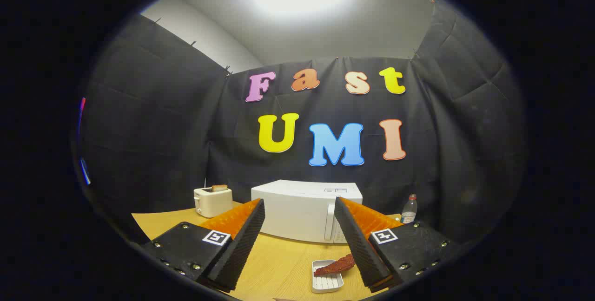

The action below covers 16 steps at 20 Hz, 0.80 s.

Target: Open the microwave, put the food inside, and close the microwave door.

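A white microwave (pixel 302 212) stands on the wooden table (pixel 279 264) beyond my fingers, its door shut and its handle (pixel 329 229) at the door's right side. Close in, next to my right finger, a small white tray (pixel 327 282) holds a reddish-brown piece of food (pixel 333 266), partly hidden by that finger. My gripper (pixel 300 210) hangs well above the table and is open, with nothing between its fingers.
A cream toaster (pixel 212 201) with a slice of toast in its slot stands left of the microwave. A clear plastic bottle (pixel 409 209) stands to the microwave's right, near the black cloth wall. Bare tabletop lies between my fingers and the microwave.
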Tool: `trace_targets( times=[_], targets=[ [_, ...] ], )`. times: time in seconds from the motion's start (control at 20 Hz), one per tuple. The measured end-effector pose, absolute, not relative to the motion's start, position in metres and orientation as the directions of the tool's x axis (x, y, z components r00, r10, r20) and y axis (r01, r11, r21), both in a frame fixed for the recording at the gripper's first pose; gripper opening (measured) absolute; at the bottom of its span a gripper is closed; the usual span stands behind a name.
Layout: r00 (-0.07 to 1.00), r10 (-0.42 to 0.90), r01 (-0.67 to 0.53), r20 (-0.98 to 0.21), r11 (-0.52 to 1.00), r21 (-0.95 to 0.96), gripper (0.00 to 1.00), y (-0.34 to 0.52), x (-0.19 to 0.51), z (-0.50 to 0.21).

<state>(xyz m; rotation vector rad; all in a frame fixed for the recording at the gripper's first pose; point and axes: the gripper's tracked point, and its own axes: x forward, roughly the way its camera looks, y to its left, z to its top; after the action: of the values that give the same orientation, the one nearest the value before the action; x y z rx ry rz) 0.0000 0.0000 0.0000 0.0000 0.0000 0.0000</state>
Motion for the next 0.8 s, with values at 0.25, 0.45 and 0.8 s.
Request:
trace_targets(
  times=[0.25,0.45,0.8],
  targets=[
    [1.0,-0.002,0.002,-0.007,1.0,-0.007,0.95,0.001,0.002,-0.003],
    [1.0,-0.016,0.016,-0.013,1.0,-0.018,0.95,-0.007,0.005,-0.007],
    [0.999,-0.021,0.021,-0.027,1.0,-0.001,0.95,-0.013,0.013,-0.015]
  ],
)
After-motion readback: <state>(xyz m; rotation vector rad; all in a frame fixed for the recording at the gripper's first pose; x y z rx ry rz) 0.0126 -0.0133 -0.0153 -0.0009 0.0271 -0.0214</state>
